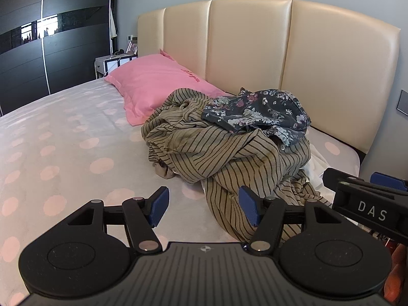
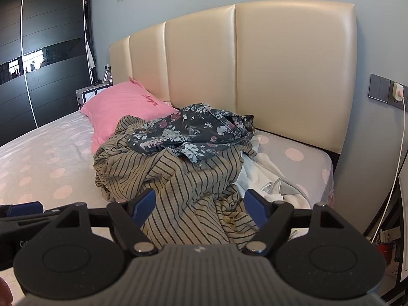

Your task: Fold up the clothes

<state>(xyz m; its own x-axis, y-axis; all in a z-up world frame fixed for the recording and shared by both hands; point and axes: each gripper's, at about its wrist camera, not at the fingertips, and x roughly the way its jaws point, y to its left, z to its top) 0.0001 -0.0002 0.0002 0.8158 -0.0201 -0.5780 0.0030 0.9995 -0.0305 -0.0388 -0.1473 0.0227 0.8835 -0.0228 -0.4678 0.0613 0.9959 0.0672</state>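
A heap of clothes lies on the bed near the headboard. A tan garment with dark stripes makes up most of it. A dark floral garment lies crumpled on top, and white cloth pokes out on the right. My left gripper is open, just short of the striped hem, with nothing between its blue pads. My right gripper is open too, hovering over the striped fabric's near edge without gripping it. In the left wrist view the right gripper shows at the right edge.
The bed sheet is pale with pink dots, stretching left. A pink pillow lies against the cream padded headboard. A dark wardrobe and nightstand stand far left. A wall socket with a white cable is on the right.
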